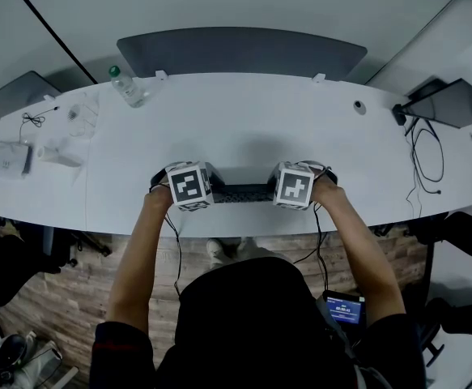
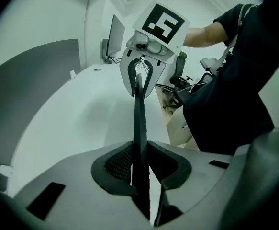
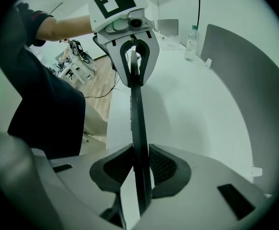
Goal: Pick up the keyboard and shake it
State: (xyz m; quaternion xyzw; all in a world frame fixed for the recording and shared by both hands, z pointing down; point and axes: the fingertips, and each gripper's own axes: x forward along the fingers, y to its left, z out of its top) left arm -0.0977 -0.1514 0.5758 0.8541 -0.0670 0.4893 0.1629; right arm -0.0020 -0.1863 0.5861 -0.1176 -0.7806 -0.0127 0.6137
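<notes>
Gripping keyboard (image 1: 244,193) by opposite ends: left gripper (image 2: 138,161), right gripper (image 3: 140,163) clamped on it, forearms stretched forward.

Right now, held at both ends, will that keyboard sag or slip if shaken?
Probably stiff: the keyboard runs straight between left gripper and right gripper. Likely light, being thin. Could slip: only thin ends are pinched.

White table (image 1: 300,120): plastic bottle (image 1: 126,87), white box (image 1: 13,156), cable (image 1: 31,120) at left.
</notes>
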